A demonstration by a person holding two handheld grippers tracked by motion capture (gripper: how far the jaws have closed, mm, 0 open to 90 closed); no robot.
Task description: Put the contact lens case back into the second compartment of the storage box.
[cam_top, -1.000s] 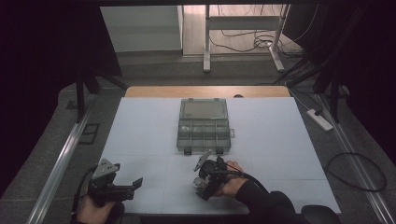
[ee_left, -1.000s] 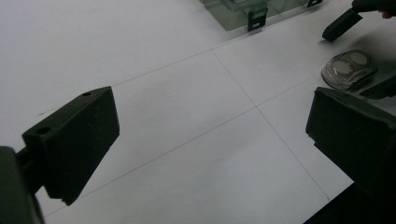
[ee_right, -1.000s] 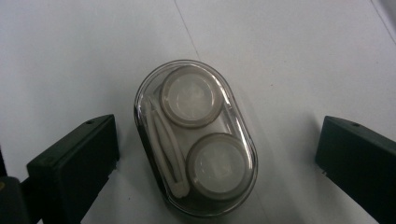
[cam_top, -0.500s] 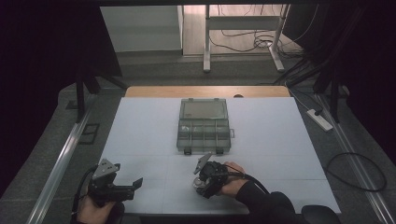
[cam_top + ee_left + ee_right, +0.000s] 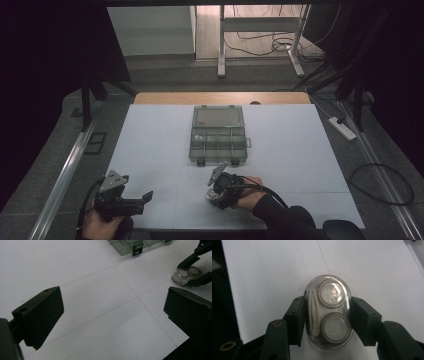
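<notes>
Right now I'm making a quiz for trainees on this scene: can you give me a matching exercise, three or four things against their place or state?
Things:
1. oval clear case
2. grey compartment box
3. left claw
4. right claw

States or places:
A. open, nothing between its jaws
B. lid shut, at the middle of the white table
C. lying on the table, gripped on both long sides
D. just closed onto a small case

Pairs: 1-C, 2-B, 3-A, 4-D
</notes>
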